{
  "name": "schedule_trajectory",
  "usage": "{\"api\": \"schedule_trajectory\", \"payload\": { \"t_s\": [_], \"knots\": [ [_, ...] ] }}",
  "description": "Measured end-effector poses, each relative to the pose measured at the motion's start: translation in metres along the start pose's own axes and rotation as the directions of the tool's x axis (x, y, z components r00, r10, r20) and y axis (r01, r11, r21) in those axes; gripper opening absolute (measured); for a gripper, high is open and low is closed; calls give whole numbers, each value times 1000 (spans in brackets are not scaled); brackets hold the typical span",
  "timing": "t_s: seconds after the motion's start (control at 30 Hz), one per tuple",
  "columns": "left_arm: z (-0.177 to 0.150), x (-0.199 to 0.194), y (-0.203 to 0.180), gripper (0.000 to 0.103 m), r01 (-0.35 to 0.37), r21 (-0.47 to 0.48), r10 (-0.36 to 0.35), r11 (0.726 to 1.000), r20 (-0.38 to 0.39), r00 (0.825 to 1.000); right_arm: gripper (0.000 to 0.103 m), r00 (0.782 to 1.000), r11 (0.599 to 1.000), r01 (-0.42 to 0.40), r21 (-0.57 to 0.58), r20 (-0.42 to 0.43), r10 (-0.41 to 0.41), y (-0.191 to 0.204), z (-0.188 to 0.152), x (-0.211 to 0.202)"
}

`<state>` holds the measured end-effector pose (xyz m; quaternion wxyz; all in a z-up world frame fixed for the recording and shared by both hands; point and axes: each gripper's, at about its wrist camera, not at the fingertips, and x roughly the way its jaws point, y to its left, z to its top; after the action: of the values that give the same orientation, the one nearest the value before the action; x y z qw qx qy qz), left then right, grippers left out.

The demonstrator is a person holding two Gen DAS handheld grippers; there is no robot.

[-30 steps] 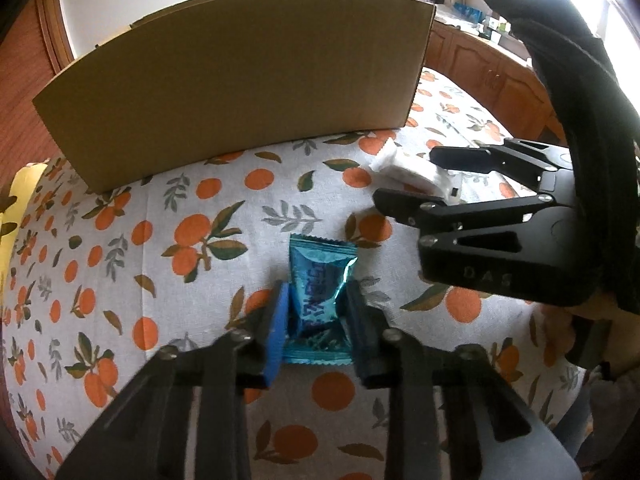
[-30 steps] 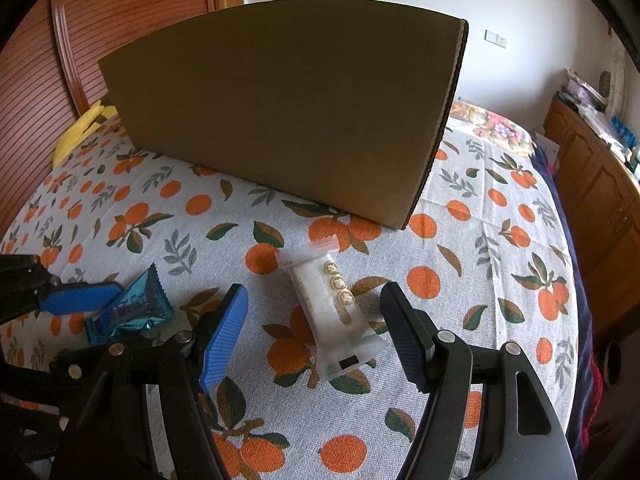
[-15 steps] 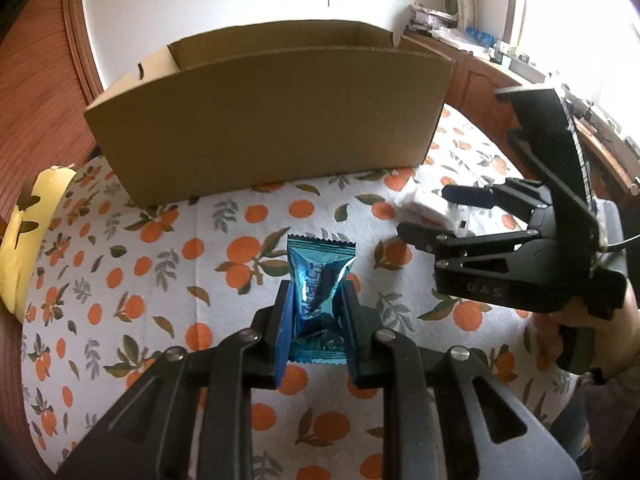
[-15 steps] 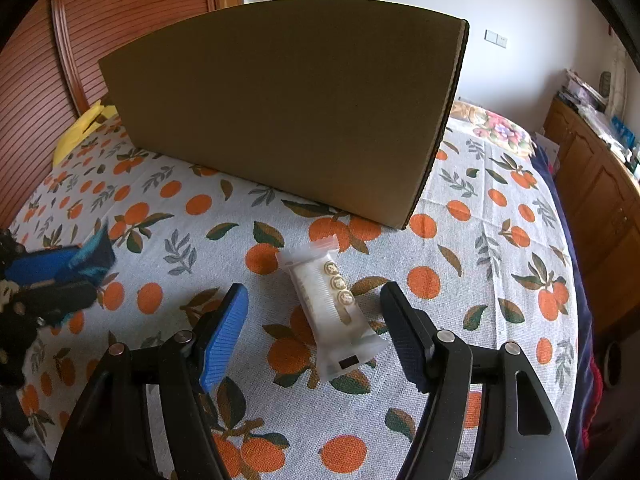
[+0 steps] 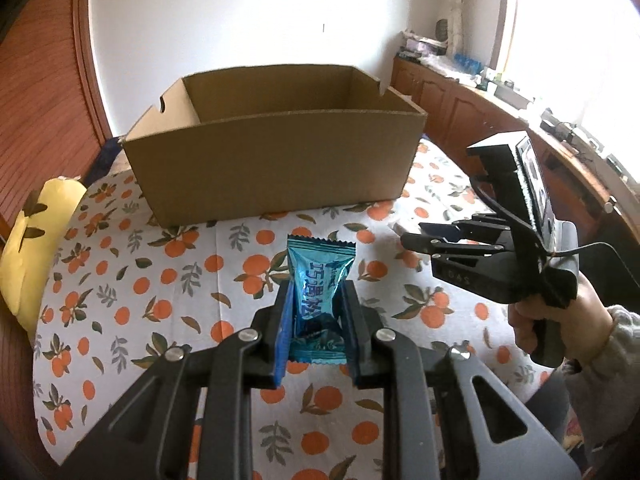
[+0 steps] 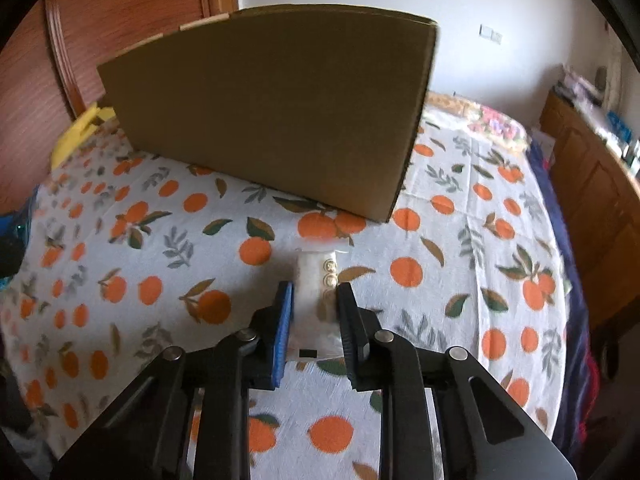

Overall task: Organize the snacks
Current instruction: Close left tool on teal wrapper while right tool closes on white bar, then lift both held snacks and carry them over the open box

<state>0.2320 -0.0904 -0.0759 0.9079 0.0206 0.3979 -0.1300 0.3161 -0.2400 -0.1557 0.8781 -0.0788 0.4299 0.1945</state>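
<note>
Blue snack packet (image 5: 320, 300) — pinched by left gripper (image 5: 318, 332) | right gripper (image 6: 314, 320) pinches white snack bar (image 6: 320, 284) | risk — slick wrappers slip short of cardboard box (image 5: 276, 168)

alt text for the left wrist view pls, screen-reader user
The left tongs grip a blue snack packet above an orange-print tablecloth, facing an open cardboard box whose visible interior looks empty. At right, a hand holds the right tongs low over the table.
</note>
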Motion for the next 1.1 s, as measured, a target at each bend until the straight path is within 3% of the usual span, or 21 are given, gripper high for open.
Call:
{"api": "schedule_trajectory", "payload": {
  "t_s": [0.23,0.67,1.1],
  "knots": [
    [-1,-19,-1,21,41,6,-41,999,43,998,20,999,999,-16,34,53,14,1,-6,-46],
    [-13,-49,1,21,87,35,-90,996,91,992,20,994,997,25,72,106,-32,27,-38,-112],
    [-18,-85,11,21,92,65,-100,994,134,986,20,990,997,38,66,134,-47,52,-35,-135]
  ]
}}
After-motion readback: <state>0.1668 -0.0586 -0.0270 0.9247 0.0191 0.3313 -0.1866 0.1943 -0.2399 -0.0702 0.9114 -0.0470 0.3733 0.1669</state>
